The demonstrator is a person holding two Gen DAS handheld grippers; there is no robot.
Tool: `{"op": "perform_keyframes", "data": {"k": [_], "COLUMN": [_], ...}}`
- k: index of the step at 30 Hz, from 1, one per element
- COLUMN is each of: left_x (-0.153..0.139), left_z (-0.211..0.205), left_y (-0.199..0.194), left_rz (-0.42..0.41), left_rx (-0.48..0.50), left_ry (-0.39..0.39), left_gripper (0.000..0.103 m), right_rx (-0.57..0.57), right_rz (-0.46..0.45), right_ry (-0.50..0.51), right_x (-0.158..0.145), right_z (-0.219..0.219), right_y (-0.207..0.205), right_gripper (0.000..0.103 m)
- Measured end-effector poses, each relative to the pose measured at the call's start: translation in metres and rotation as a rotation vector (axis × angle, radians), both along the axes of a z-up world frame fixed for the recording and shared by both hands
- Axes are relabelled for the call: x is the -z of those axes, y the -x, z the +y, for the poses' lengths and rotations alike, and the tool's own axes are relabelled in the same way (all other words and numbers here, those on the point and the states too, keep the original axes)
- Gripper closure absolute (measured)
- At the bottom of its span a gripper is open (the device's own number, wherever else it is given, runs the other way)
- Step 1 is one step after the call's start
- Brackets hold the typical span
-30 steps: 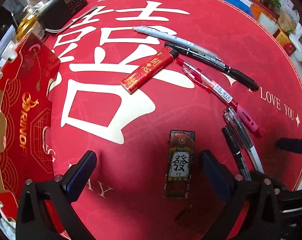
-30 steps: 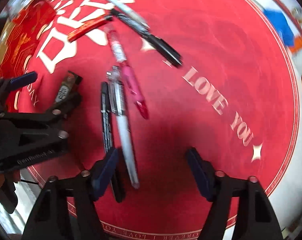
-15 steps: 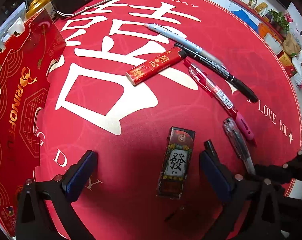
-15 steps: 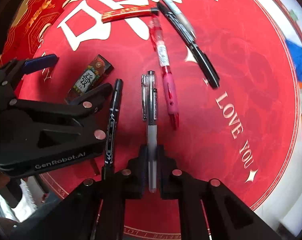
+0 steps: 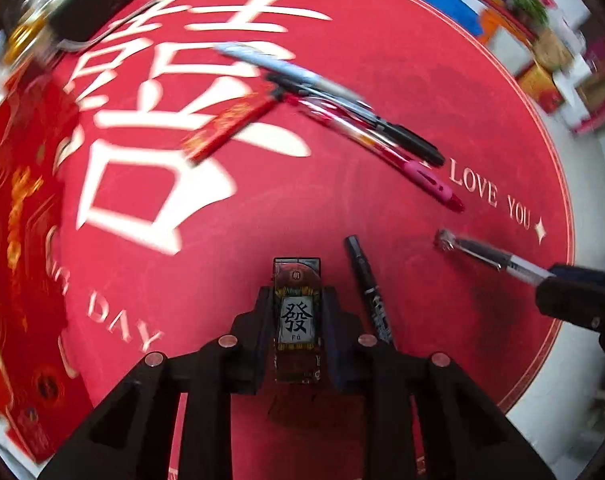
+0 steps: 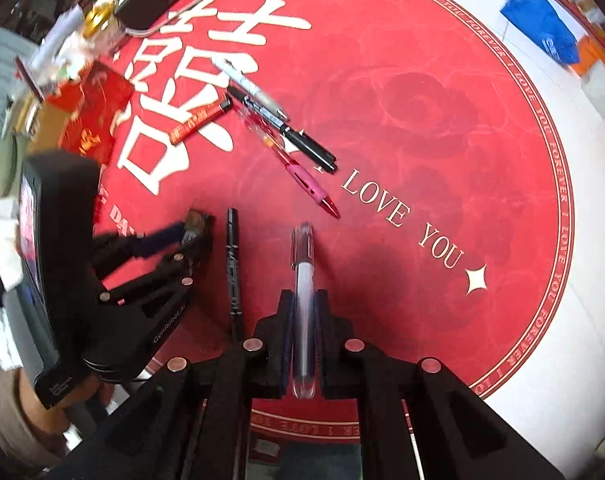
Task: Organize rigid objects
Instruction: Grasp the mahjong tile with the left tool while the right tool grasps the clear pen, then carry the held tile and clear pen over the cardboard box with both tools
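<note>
Lighter, mahjong-print (image 5: 297,316): clamped across its narrow sides by the left gripper (image 5: 296,332), whose jaws are closing onto it; near edge of the red mat (image 5: 382,60).
Clear pen (image 6: 302,312): pinched at mid-barrel in the right gripper (image 6: 303,336), jaws together on it, barrel in line with the fingers, probably so that it carries without swinging.
Black marker (image 6: 233,272): loose on the mat between the two grippers.
Red lighter (image 6: 200,119), pink pen (image 6: 302,176), black pen (image 6: 290,130), grey pen (image 6: 250,86): loose cluster, far centre.
View notes: the right wrist shows the left gripper from the side, over its lighter; the left wrist alone shows the printed face and pad contact. The red box (image 5: 18,280), at the left, is the likely destination.
</note>
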State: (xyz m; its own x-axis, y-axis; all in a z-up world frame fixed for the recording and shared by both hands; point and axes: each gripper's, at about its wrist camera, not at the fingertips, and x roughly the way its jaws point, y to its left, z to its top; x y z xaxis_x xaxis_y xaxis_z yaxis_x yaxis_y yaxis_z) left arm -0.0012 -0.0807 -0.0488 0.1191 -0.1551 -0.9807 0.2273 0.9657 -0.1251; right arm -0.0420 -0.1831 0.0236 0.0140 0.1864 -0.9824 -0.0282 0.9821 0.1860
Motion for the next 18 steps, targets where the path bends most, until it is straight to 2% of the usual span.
{"op": "perform_keyframes", "data": {"k": [3,6,11,14,15,18], "left_x": [-0.015,-0.018,-0.022,-0.018,-0.020,-0.023], "left_z": [0.006,0.009,0.021,0.040,0.058,0.070], "left_y": [0.005,0.008,0.013,0.015,0.016,0.019], "left_rz": [-0.013,-0.019,-0.021,-0.020,-0.017,-0.011], "left_rx": [-0.047,-0.066,-0.089,-0.088,-0.088,-0.100], "left_ry": [0.007,-0.003,0.007,0.012,0.012,0.001], "left_gripper": [0.078,0.078,0.077,0.077,0.077,0.077], "right_rx": [0.031,0.022,-0.095,-0.148,-0.153,-0.210], "right_rz": [0.019,0.044,0.105,0.114,0.096,0.101], "right_ry": [-0.016,0.003,0.124,0.185,0.191,0.229], "right_x": [0.002,0.012,0.058,0.074,0.073,0.072], "right_z": [0.000,0.010,0.032,0.047,0.053,0.067], "right_y": [0.006,-0.001,-0.010,-0.020,-0.023,-0.029], "right_gripper": [0.092,0.092,0.092,0.092,0.090,0.092]}}
